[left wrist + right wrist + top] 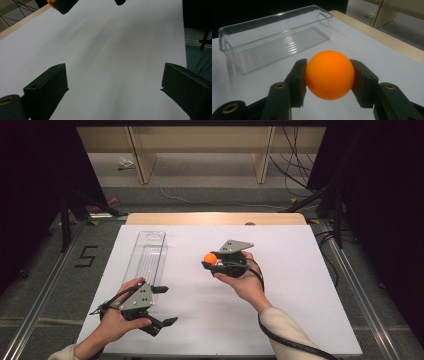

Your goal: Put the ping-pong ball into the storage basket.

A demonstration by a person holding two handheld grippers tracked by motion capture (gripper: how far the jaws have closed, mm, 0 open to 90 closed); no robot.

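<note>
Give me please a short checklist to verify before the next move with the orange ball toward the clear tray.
1. Grip on ball: the right gripper is shut on the orange ball, one pad on each side. Ok.
2. Tray ready: the clear tray lies open side up with nothing inside. Ok.
3. Path from ball to tray: only bare white table cover in between. Ok.
4. Left gripper: open, holding nothing, near the tray's closer end; it may crowd the drop. Cannot tell.
5. Ball height above the tray rim: cannot tell.
</note>
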